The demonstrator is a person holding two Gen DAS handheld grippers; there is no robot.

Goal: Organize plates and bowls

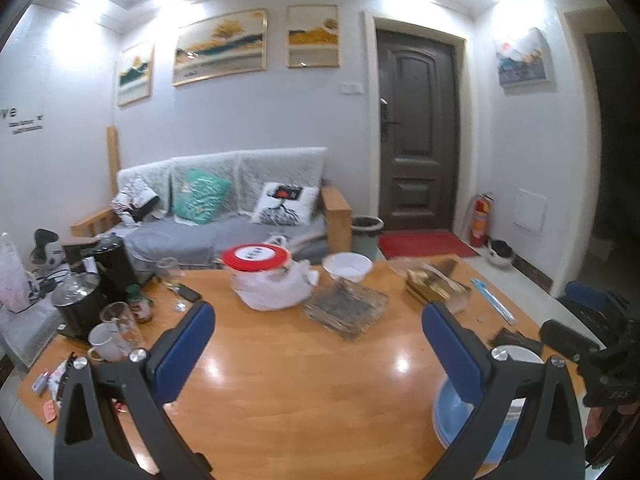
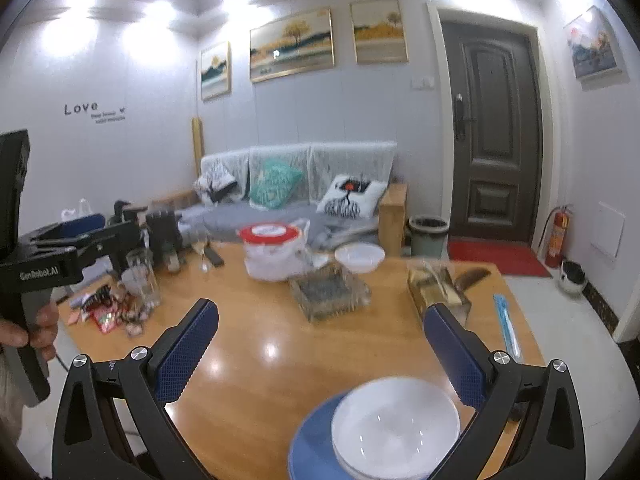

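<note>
We held both grippers wide open and empty, left gripper (image 1: 318,328) and right gripper (image 2: 322,326), over the worktop (image 2: 256,364); white plate (image 2: 396,426) sat stacked on blue plate (image 2: 310,444), white bowl (image 2: 359,257) well apart, likely next.

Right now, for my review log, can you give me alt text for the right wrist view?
The right tool hangs open and empty above a wooden table, just behind a white plate stacked on a blue plate. Farther back stand a white bowl, a red-lidded container and glasses; the left tool enters at the left edge.
</note>
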